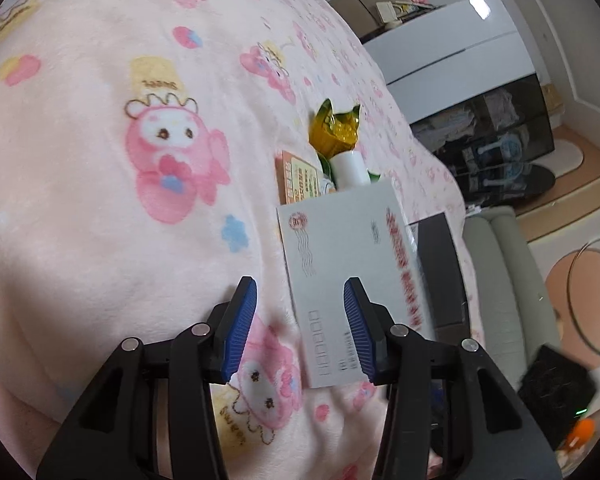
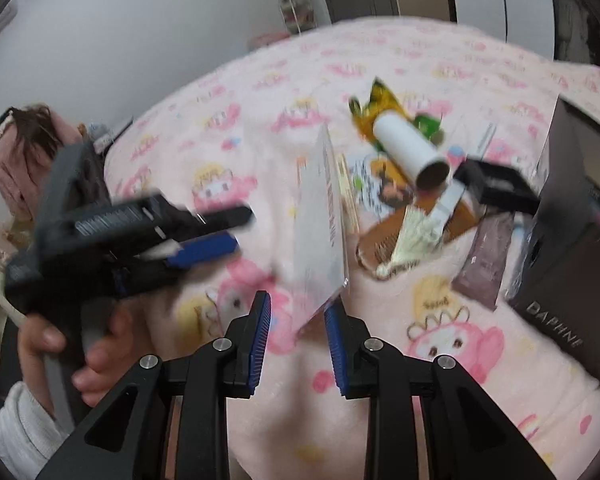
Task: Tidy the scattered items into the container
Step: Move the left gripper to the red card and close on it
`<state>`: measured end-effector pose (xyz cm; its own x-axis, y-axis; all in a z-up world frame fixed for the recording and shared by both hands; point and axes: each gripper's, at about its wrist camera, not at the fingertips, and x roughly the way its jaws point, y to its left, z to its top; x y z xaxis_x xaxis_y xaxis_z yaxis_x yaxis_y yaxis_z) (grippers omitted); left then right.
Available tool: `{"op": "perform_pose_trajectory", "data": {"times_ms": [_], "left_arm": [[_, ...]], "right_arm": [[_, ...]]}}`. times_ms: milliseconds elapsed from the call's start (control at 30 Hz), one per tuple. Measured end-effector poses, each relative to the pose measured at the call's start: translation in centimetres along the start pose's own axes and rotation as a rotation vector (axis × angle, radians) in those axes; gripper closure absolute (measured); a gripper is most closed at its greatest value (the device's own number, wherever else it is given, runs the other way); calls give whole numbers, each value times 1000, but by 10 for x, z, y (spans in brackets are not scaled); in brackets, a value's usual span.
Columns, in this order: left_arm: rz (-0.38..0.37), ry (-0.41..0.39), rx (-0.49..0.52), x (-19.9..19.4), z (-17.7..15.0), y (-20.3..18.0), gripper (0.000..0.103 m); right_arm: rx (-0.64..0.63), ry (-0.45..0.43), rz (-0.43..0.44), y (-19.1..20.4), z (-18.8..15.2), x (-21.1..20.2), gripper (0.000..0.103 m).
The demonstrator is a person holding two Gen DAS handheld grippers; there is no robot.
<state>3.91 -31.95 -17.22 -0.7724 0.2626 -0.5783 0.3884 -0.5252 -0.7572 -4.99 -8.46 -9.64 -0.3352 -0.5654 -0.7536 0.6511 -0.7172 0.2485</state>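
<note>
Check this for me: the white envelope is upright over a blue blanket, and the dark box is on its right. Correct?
Not fully. The blanket is pink with cartoon prints, not blue, as the right wrist view shows. The rest holds: the white envelope is upright and the dark box is on its right.

In the right wrist view we see bare pink cartoon-print fleece blanket (image 2: 440,380) across the lower right, open for passage. The white printed envelope (image 2: 320,216) stands on edge at centre, blocking the way. A dark grey open cardboard box (image 2: 560,320) walls the right edge, and clutter around the white cardboard tube (image 2: 408,148) fills the upper right.
</note>
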Motion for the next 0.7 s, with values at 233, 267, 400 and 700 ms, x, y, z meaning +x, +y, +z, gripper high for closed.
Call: {"op": "perform_pose_trajectory", "data": {"times_ms": [233,267,400,700], "left_arm": [[92,-76,0,-13,4,2,58],[120,-104,0,-18,5,2,58],[157,-204,12,-37,4,1,52],[248,-277,-77,-45,9,19,50]], "right_arm": [[-83,-48,84,28,14,-10,79],[-90,-43,84,31,13,-9,79],[-90,-18,130,33,7,-7,79],[29,58,61,9,9,22,78]]}}
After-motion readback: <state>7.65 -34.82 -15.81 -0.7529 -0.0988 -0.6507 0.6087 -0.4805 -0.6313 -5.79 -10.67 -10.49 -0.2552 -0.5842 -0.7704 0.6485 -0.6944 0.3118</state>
